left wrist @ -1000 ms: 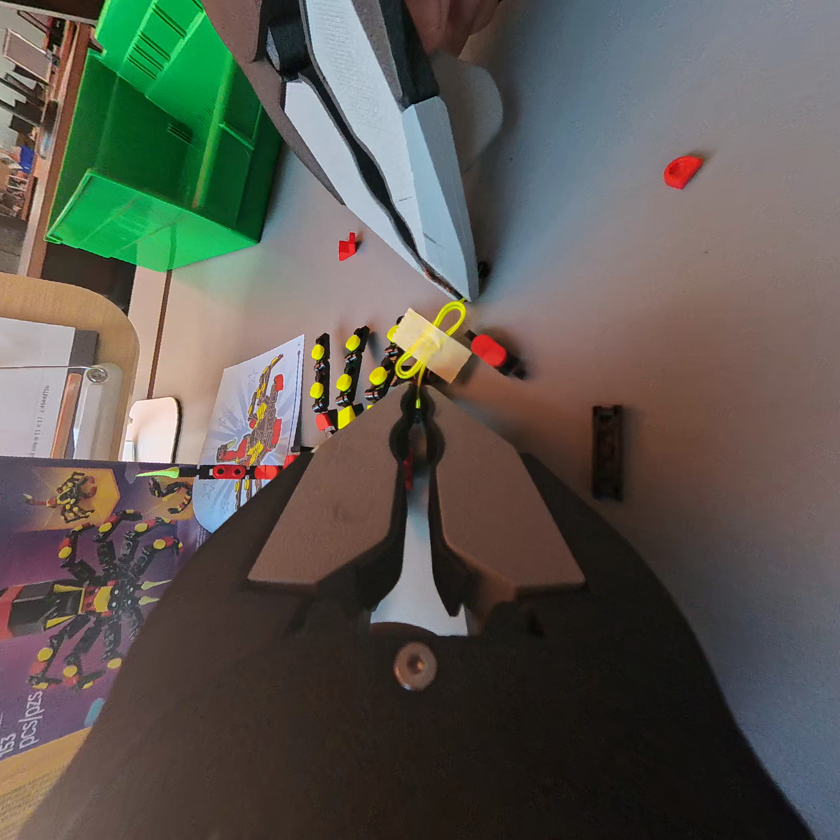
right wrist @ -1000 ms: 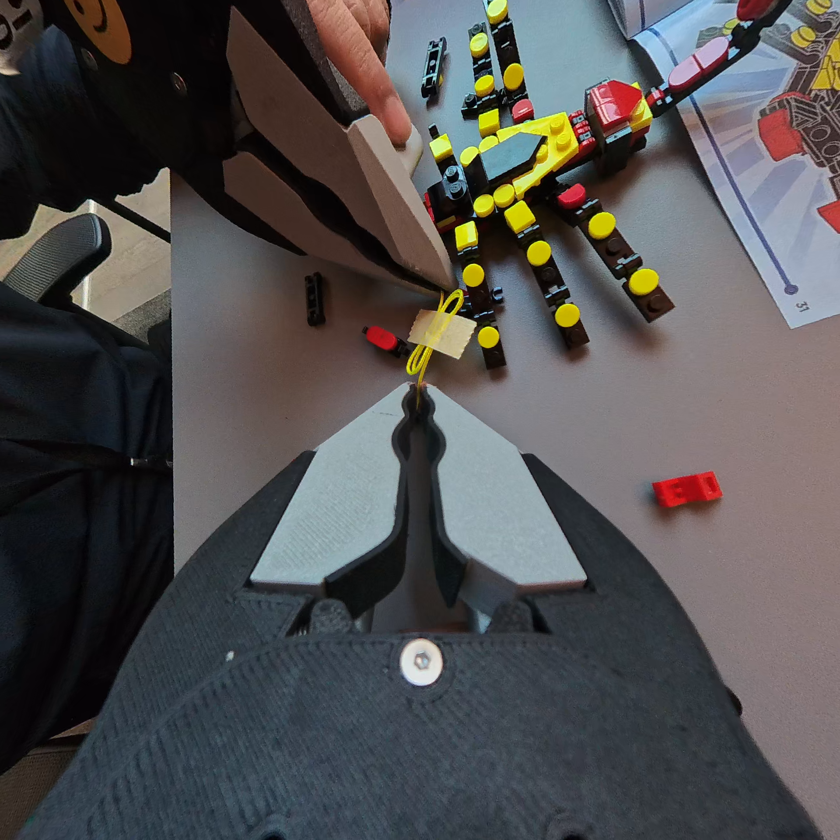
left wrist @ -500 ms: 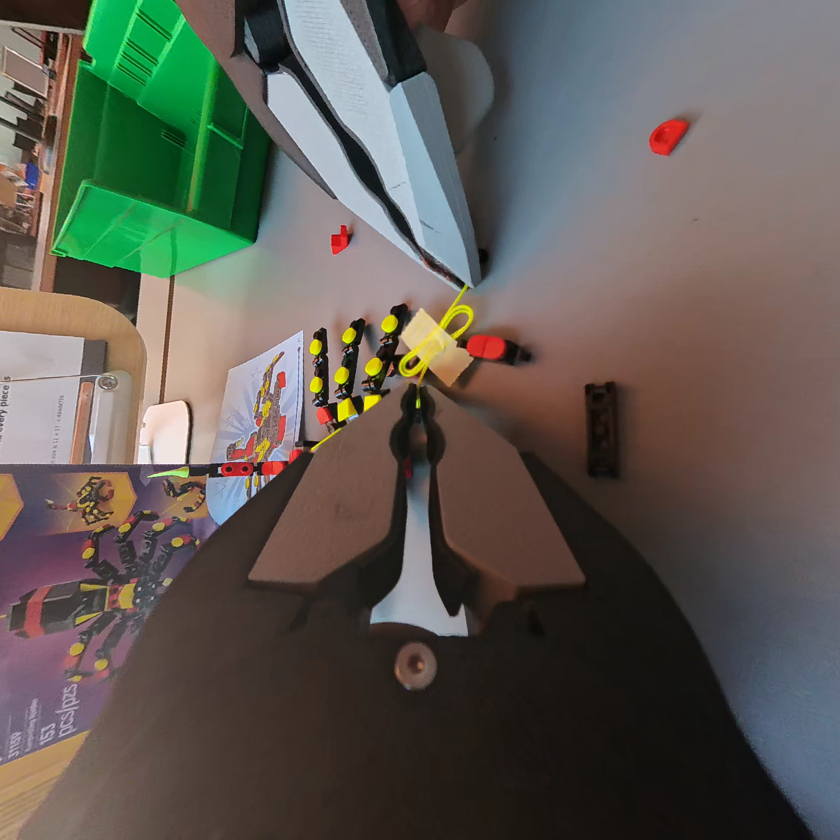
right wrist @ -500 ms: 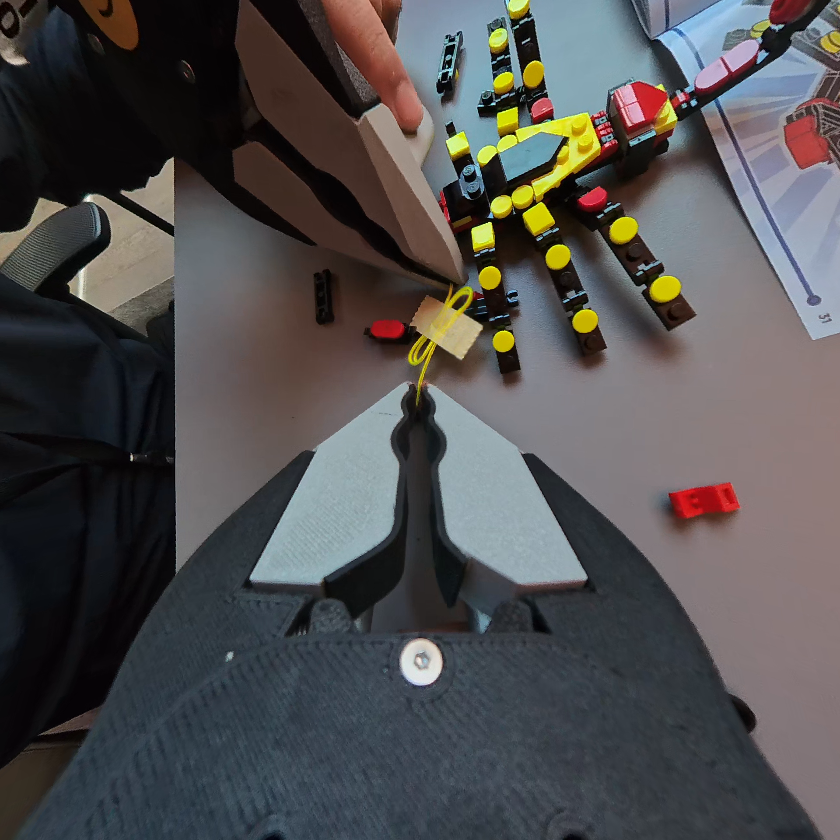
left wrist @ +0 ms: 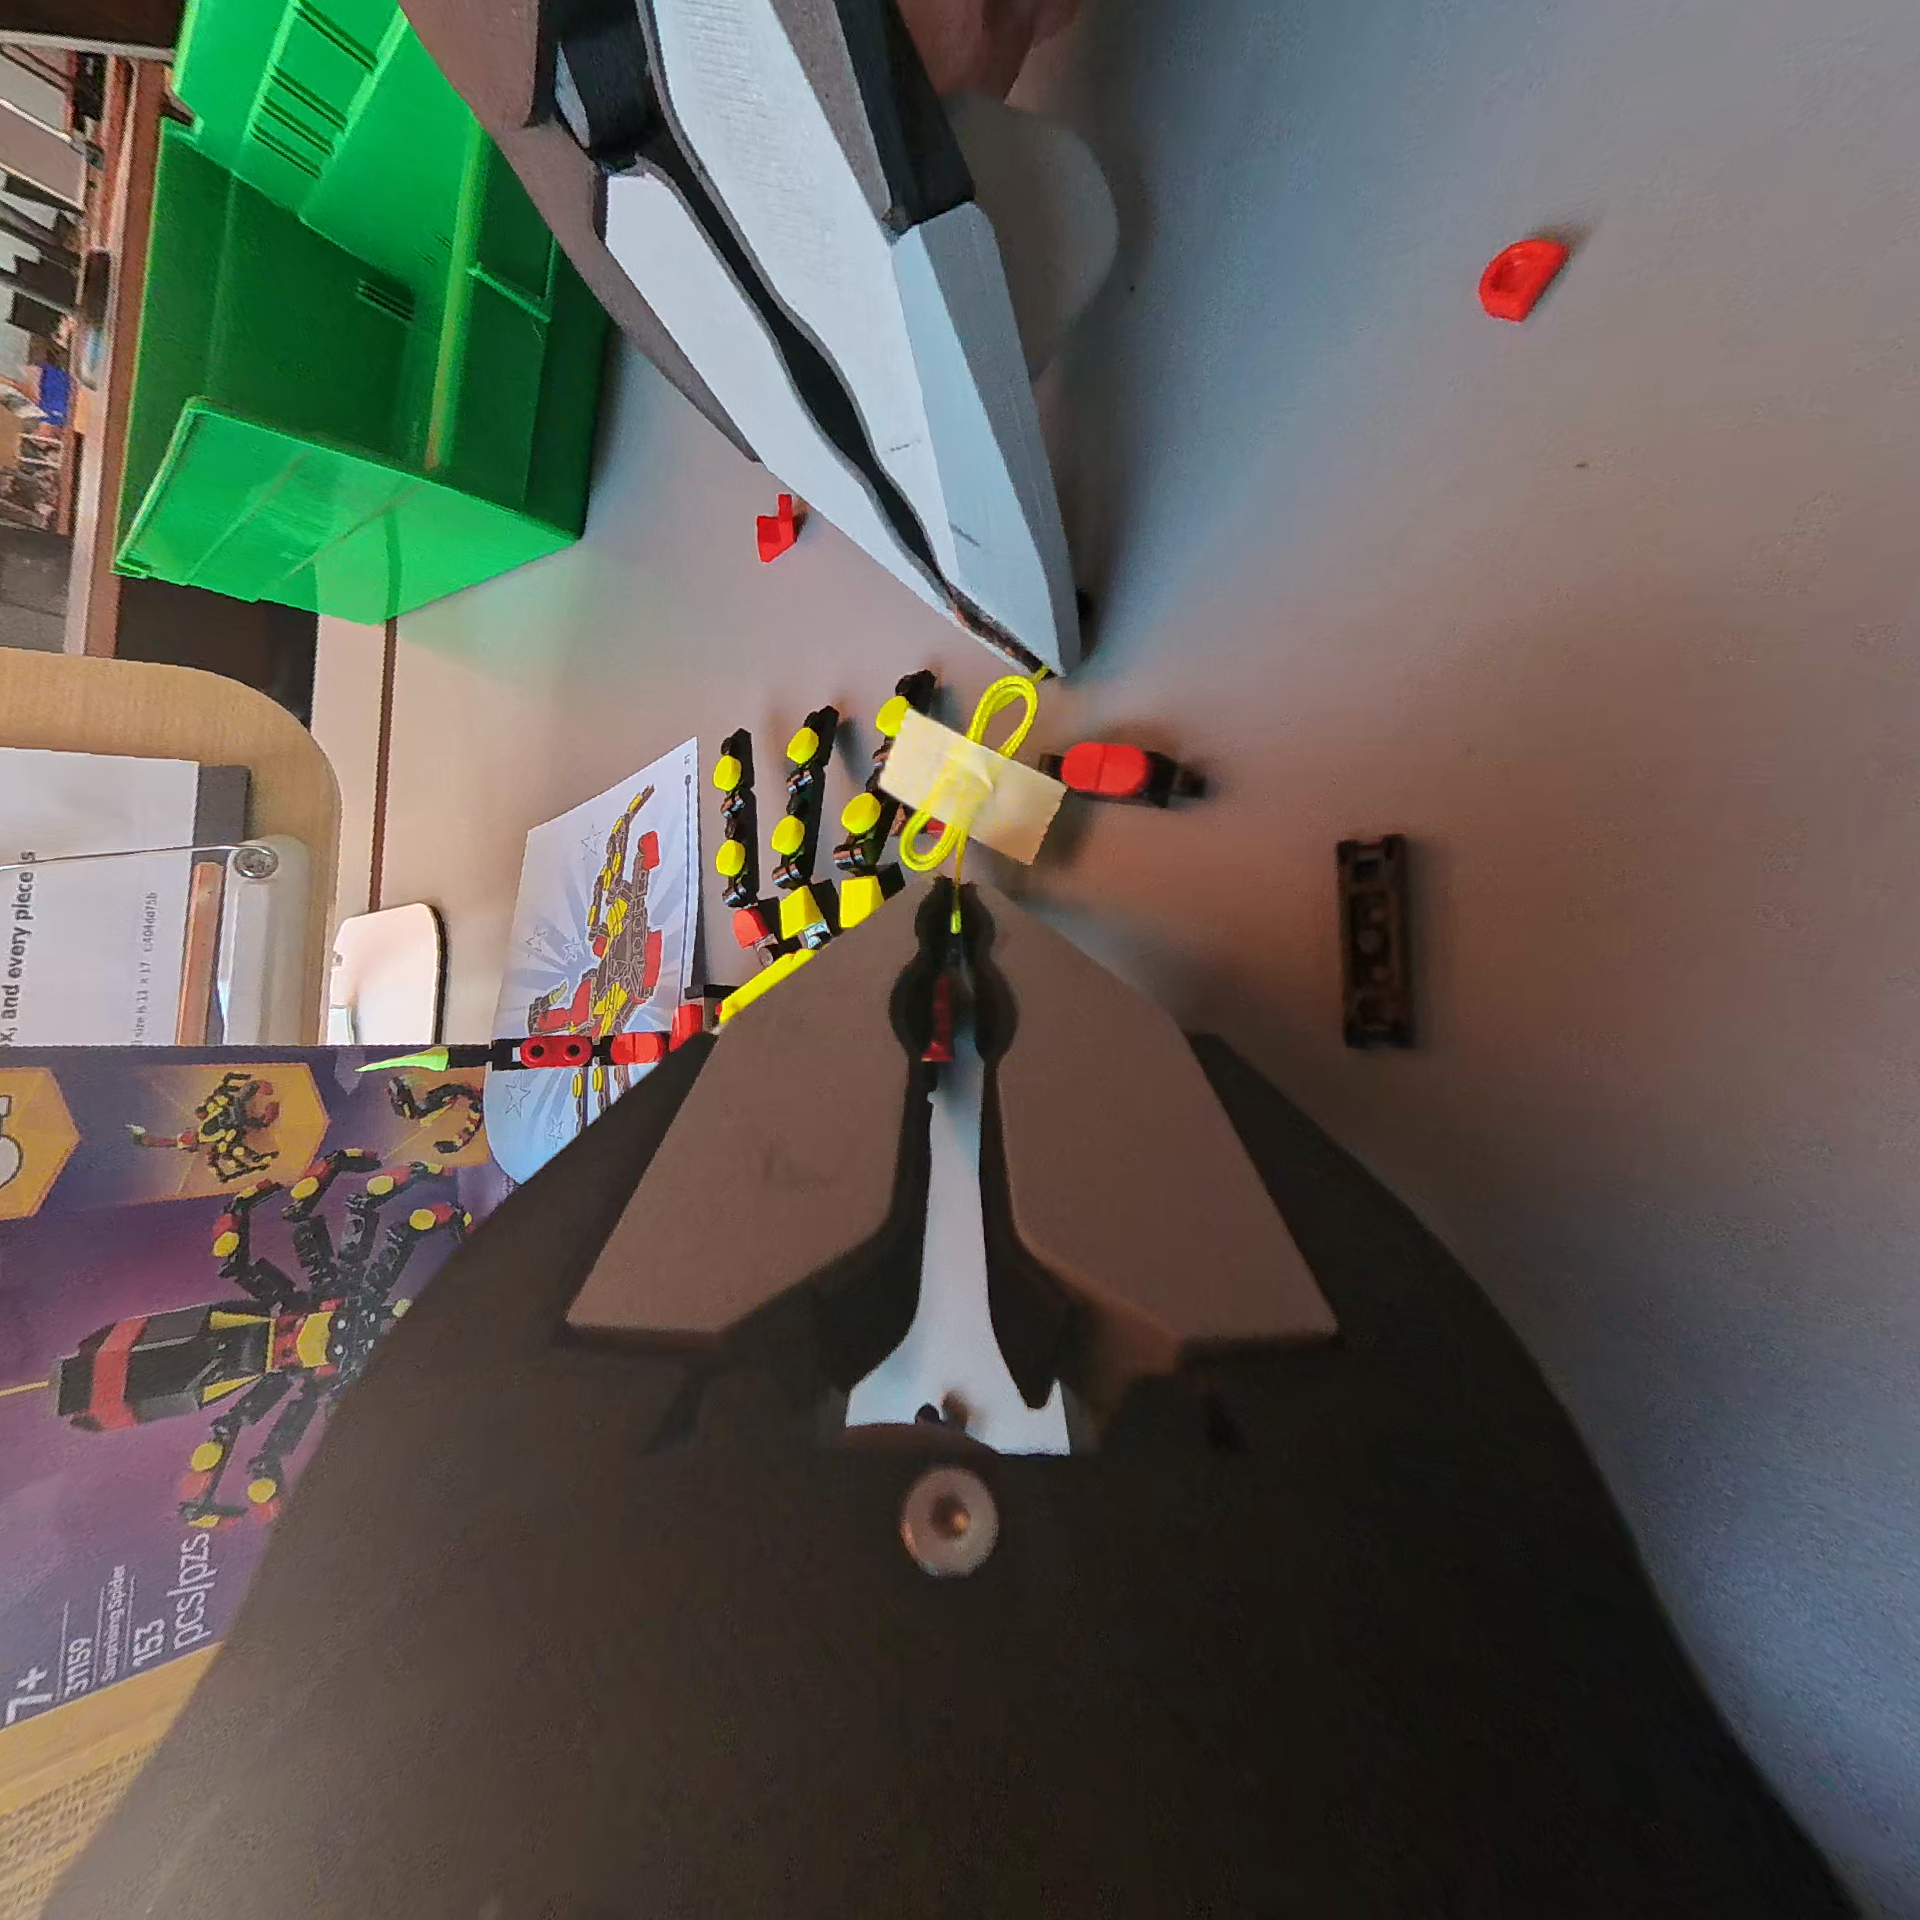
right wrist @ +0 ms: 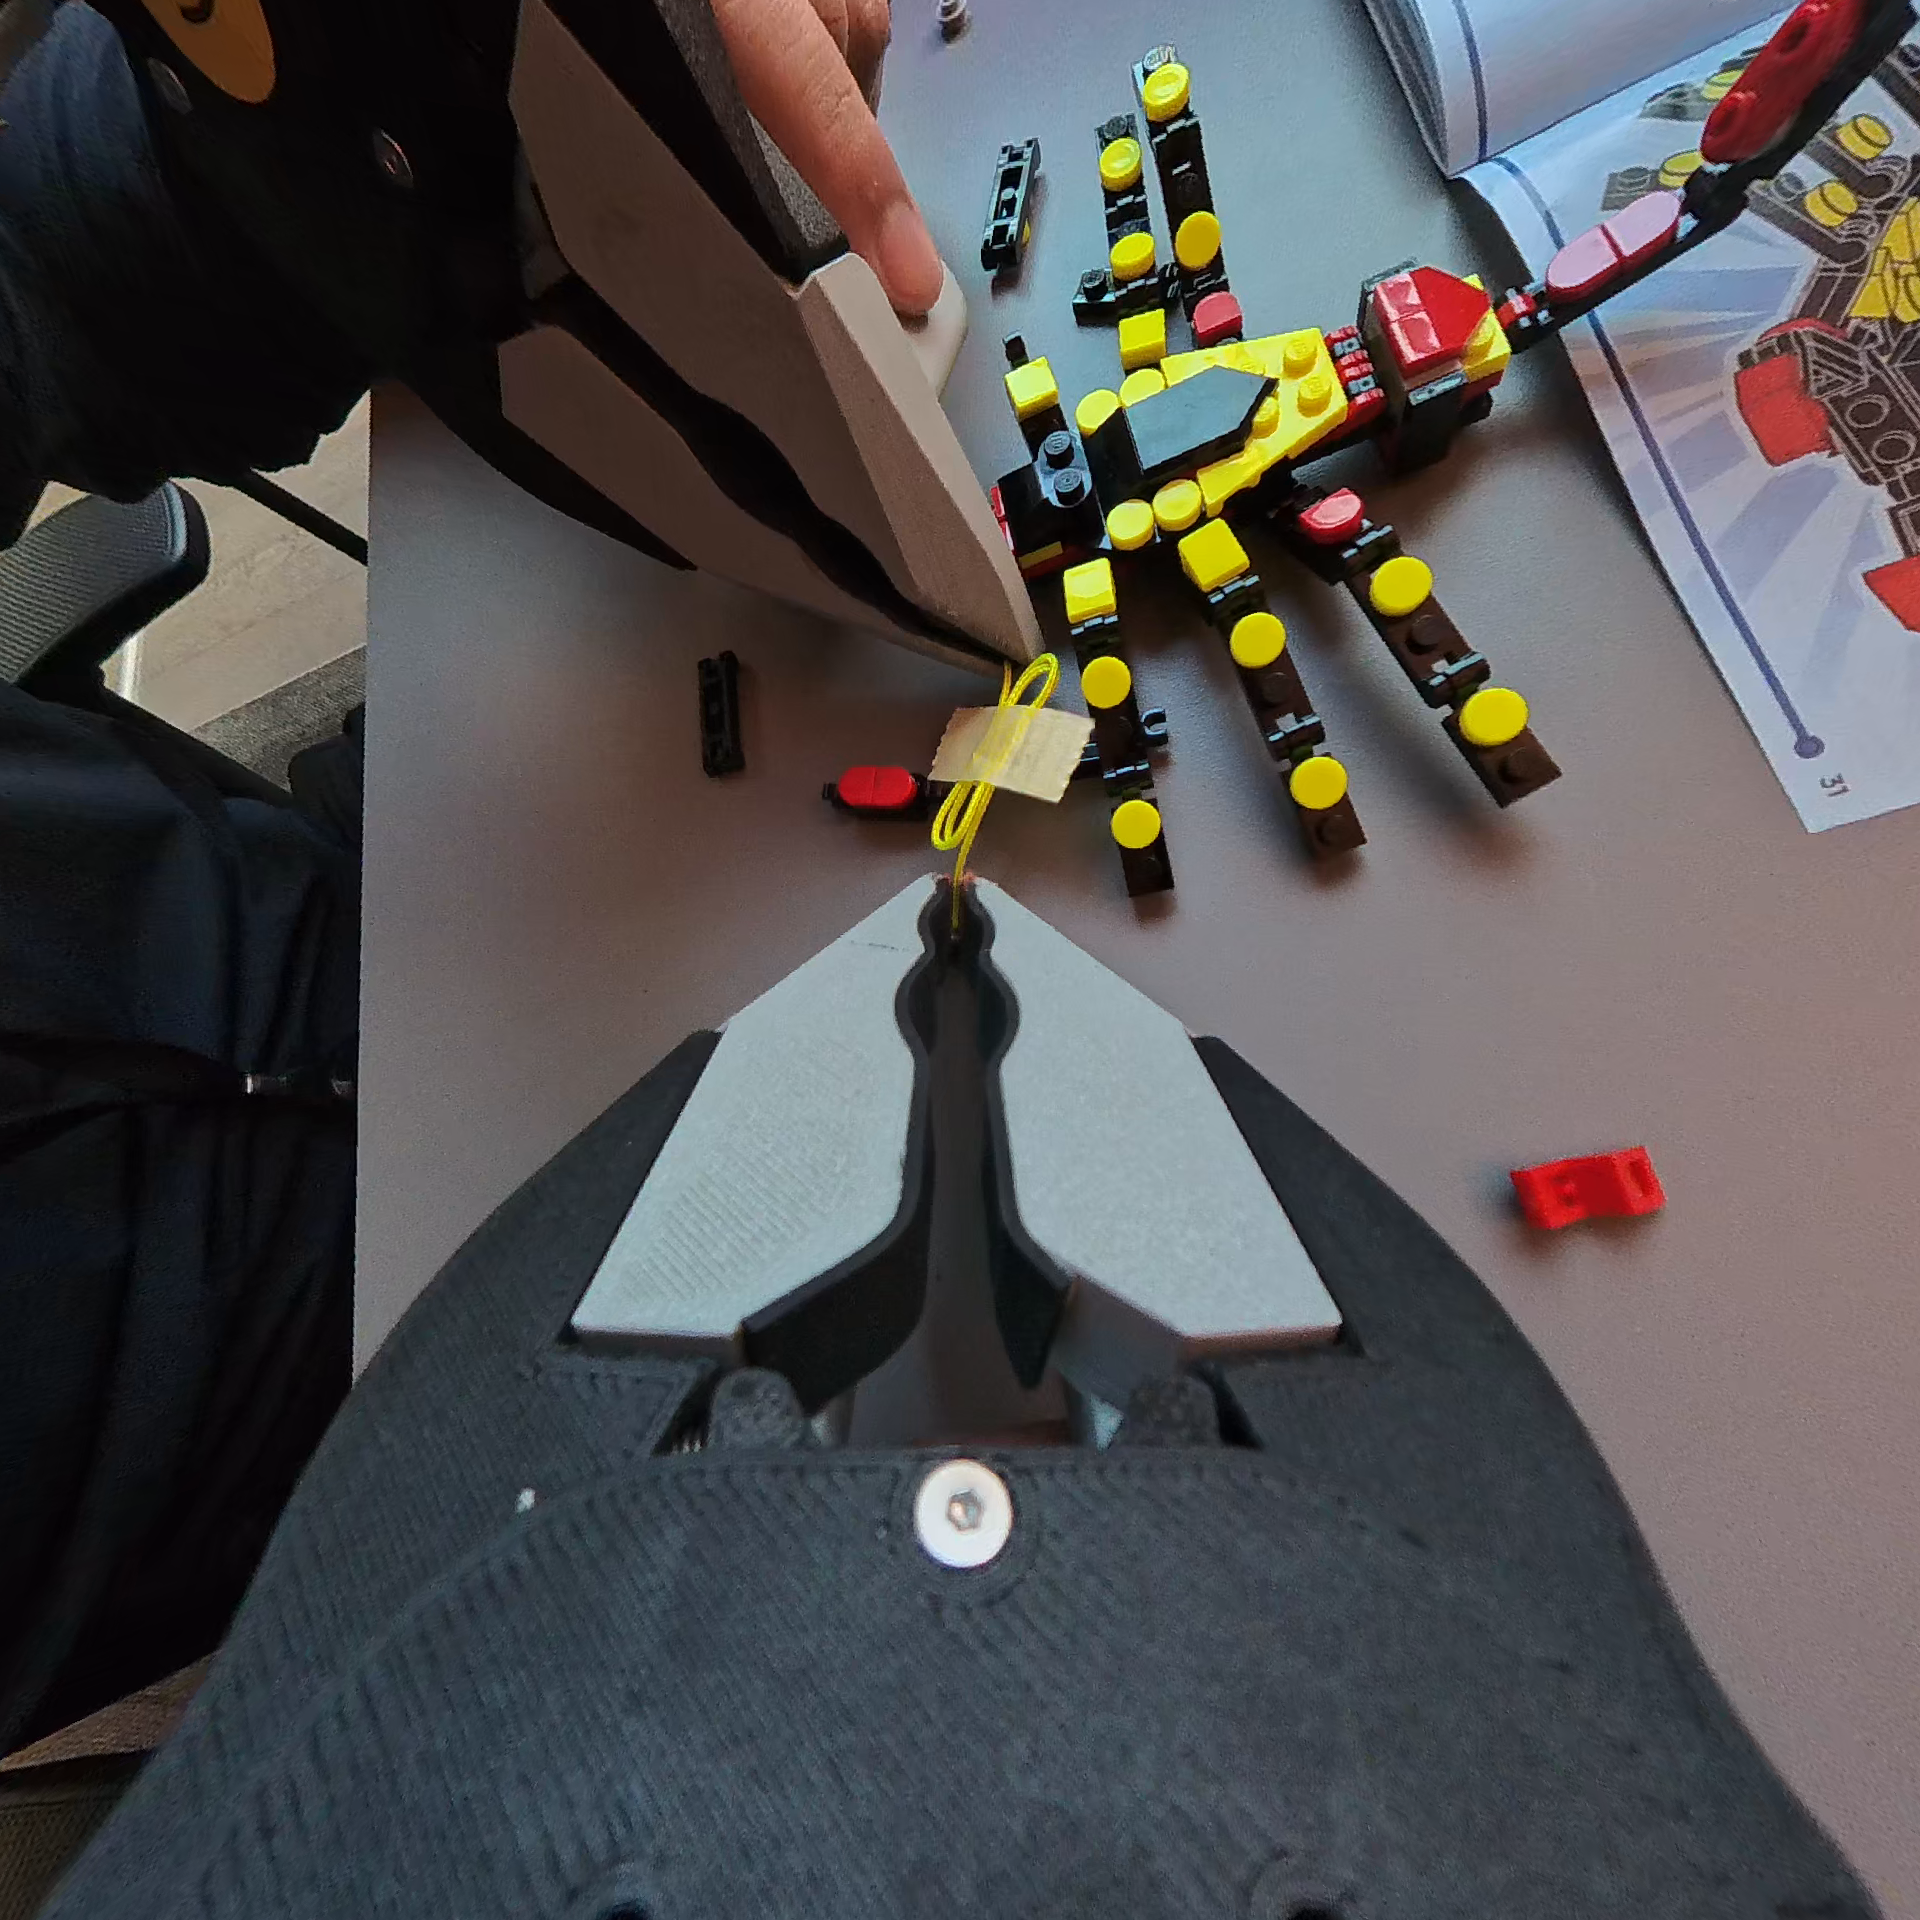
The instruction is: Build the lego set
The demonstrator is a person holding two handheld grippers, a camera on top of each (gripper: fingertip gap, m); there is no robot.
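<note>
A thin yellow string loop [right wrist: 995,727] with a pale tape tag [right wrist: 1013,753] hangs stretched between my two grippers, just above the grey table. My right gripper [right wrist: 954,885] is shut on its near end. My left gripper [right wrist: 1029,657] comes in from the upper left and is shut on the far end. In the left wrist view the left gripper [left wrist: 951,896] pinches the string [left wrist: 971,769] and the right gripper [left wrist: 1051,665] holds the loop's top. The black, yellow and red lego creature [right wrist: 1226,436] lies to the right of the string, legs spread.
A red-topped black piece [right wrist: 878,790], a black plate [right wrist: 719,715] and a red bracket [right wrist: 1588,1187] lie loose. The instruction booklet [right wrist: 1766,436] is at the far right. A green bin [left wrist: 343,343], the set's box [left wrist: 208,1299] and a red half-round piece [left wrist: 1519,278] show in the left wrist view. About 4 centimetres separates my left fingertips from my right. From either gripper's tips it is about 7 centimetres to the black plate [right wrist: 719,715]. Seen from the left wrist view [left wrist: 1381,948] as well.
Both grippers keep their hold on the string. Both views have drifted slightly and the tape tag has turned a little. Nothing on the table has moved.
</note>
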